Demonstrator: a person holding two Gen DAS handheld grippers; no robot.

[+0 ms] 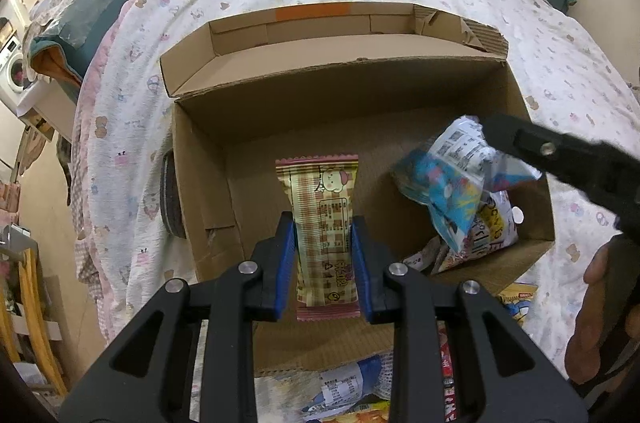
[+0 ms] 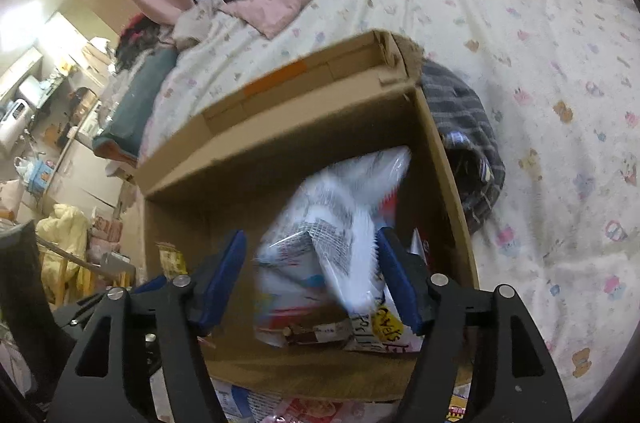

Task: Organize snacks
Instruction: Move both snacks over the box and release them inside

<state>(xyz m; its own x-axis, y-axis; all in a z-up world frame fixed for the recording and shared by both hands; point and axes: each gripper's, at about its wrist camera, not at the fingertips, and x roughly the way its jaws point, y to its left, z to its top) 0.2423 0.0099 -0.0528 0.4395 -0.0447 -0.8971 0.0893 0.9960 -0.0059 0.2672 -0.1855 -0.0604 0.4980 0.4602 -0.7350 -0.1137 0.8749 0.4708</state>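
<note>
Left gripper (image 1: pixel 323 255): clamped on plaid wafer packet (image 1: pixel 320 223), long axis pointing into cardboard box (image 1: pixel 208 191)
Right gripper (image 2: pixel 310 287): fingers apart, blue-white bag (image 2: pixel 332 243) between them, at box's right wall

1. My left gripper (image 1: pixel 323 247) is pointing forward and down, its two blue pads (image 1: pixel 285 263) standing upright and squeezing a packet (image 1: pixel 320 219) between them, one pad on each long edge.
2. My right gripper (image 2: pixel 312 277) is reaching in from the right, its black fingers slanting down to the left in the left wrist view.
3. Its blue pads (image 2: pixel 226 273) are standing wide apart, with a blurred bag (image 2: pixel 332 247) in the gap; whether either pad is touching it I cannot tell.
4. My right hand (image 1: pixel 600 307) is wrapping the right gripper's handle at the lower right edge.
</note>
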